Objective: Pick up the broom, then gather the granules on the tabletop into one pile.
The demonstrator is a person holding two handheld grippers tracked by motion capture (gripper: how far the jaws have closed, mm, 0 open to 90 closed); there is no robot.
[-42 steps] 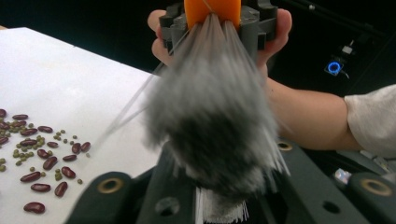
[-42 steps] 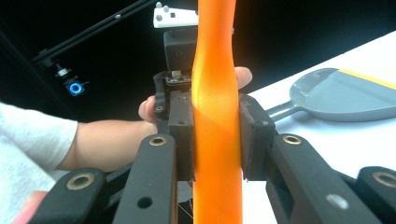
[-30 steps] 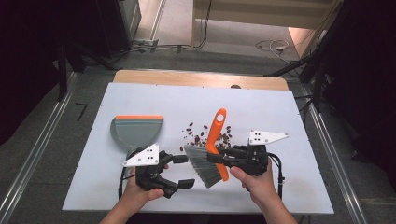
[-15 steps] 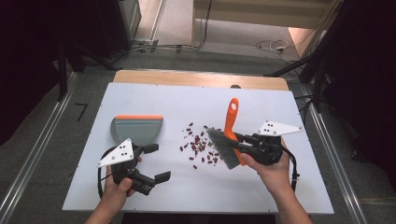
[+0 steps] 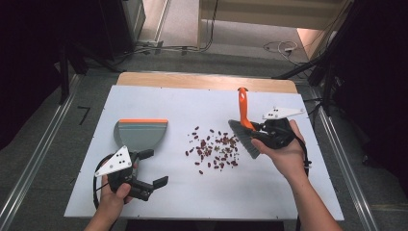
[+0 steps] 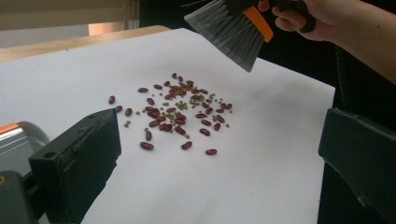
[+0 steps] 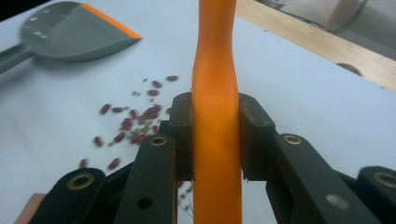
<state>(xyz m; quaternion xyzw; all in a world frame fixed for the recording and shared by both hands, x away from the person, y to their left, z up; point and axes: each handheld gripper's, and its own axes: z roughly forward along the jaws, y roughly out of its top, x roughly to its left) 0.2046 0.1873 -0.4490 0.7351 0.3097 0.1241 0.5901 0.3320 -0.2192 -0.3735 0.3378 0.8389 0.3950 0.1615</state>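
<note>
Dark red beans (image 5: 214,147) mixed with small green ones lie scattered in the middle of the white table (image 5: 298,192). To their right my right gripper (image 5: 257,131) is shut on the orange handle (image 7: 217,116) of a hand brush (image 5: 244,137), whose grey bristles (image 6: 233,32) hang just above the table beside the beans (image 6: 180,112). A grey dustpan (image 5: 139,134) with an orange rim lies on the left. Below it, near its handle, my left gripper (image 5: 155,167) is open; its jaws have just been opening, with nothing between them (image 6: 219,177).
A wooden strip (image 5: 207,81) runs along the table's far edge, with cables on the floor behind it. Metal rails (image 5: 29,178) flank the table on both sides. Bare white surface lies in front of the beans and at the far left.
My left gripper has opened and drawn away to the left, toward the dustpan. My right gripper has carried the brush to the right of the beans and lifted it a little.
</note>
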